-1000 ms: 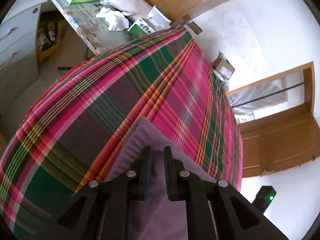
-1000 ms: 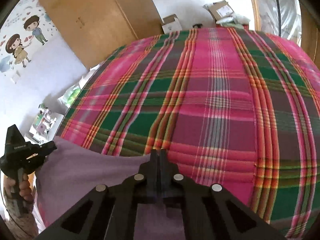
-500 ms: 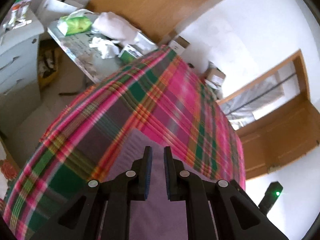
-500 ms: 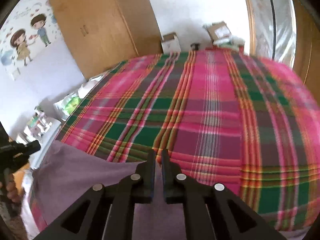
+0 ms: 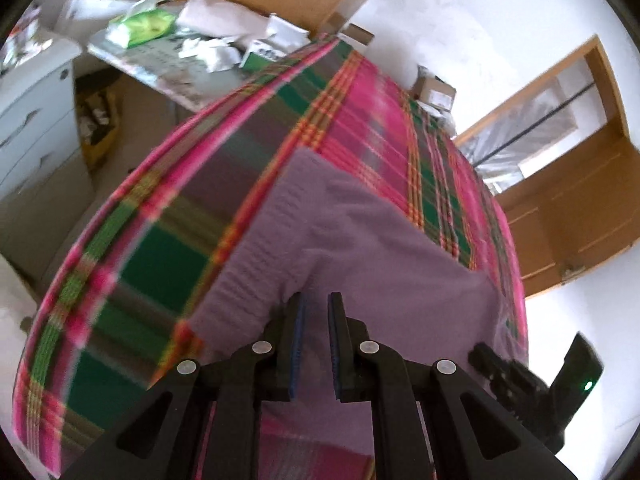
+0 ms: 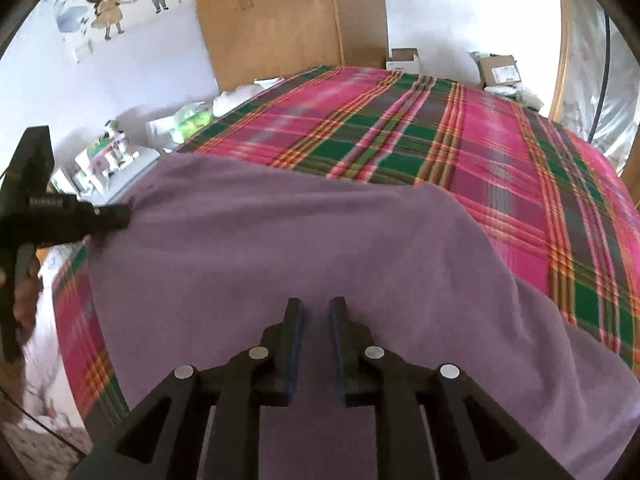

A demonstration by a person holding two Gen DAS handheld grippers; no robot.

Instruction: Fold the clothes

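A purple knit garment (image 5: pixel 360 232) lies spread over the near part of a pink and green plaid bed (image 5: pixel 160 264). My left gripper (image 5: pixel 316 304) pinches the garment at its ribbed hem corner, with a narrow gap between the pads filled by cloth. In the right wrist view the garment (image 6: pixel 300 232) covers the near half of the bed (image 6: pixel 500 152), and the left gripper (image 6: pixel 120 216) holds its left corner. My right gripper (image 6: pixel 314 306) hovers over the cloth with its jaws slightly apart and nothing clamped. It also shows at the garment's right corner as the right gripper (image 5: pixel 480 356).
A cluttered side table (image 5: pixel 160 64) and white drawers (image 5: pixel 28 120) stand left of the bed. A wooden wardrobe (image 6: pixel 280 20) and cardboard boxes (image 6: pixel 500 68) are at the far end. A wooden door (image 5: pixel 580 208) is on the right.
The right gripper, shut on the garment a second ago, has opened its jaws. The garment now spreads wider over the bed. The left gripper's grip looks unchanged.
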